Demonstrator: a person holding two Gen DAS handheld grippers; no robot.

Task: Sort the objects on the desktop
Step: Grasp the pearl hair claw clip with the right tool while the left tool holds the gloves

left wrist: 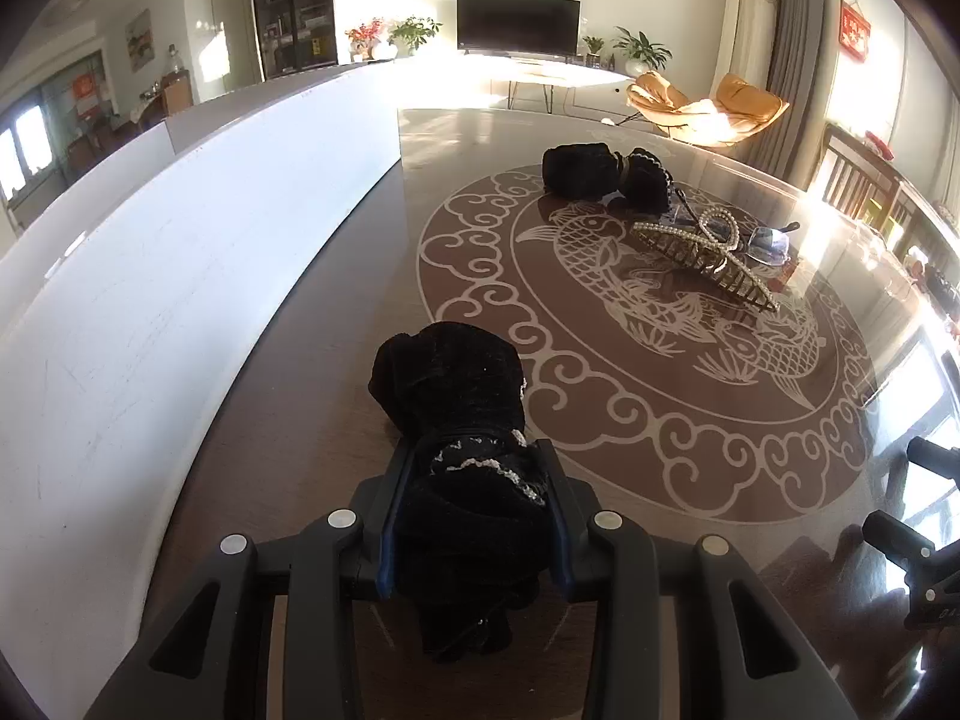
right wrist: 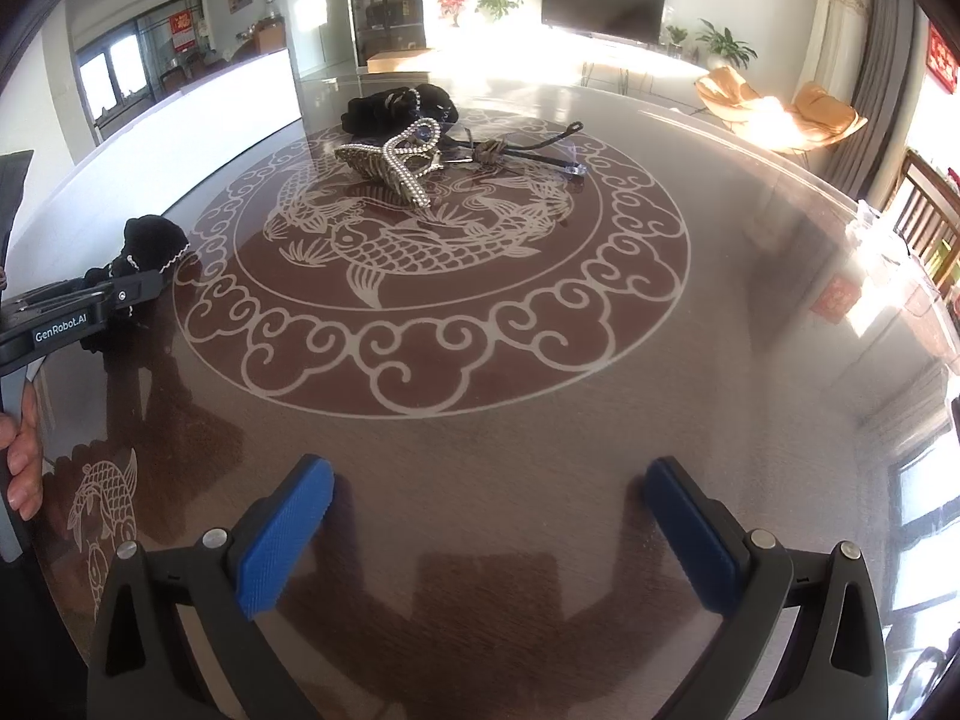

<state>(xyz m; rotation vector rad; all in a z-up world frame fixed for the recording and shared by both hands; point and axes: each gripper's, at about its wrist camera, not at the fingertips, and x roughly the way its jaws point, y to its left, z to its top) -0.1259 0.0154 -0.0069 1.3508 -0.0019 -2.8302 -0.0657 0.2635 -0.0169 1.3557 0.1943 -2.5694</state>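
One black velvet scrunchie (left wrist: 456, 414) sits pinched in our left gripper (left wrist: 474, 468), low over the table (left wrist: 336, 312) near the white board (left wrist: 150, 276) — apparently being set apart. Our right gripper (right wrist: 486, 516) hangs wide open, holding nothing. We judge most sorting remains — another black scrunchie (left wrist: 576, 171), the pearl hair claw (left wrist: 702, 252) and the glasses (left wrist: 765, 240) lie heaped together.

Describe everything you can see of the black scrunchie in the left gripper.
The black scrunchie looks like soft, velvety fabric, bunched and crumpled, with a thin silvery-white scalloped trim along one edge. The left gripper is shut on its middle; one end bulges out ahead of the fingertips, the other hangs back between the fingers. In the right wrist view it sits low over the dark table near the white board; whether it touches the table is unclear.
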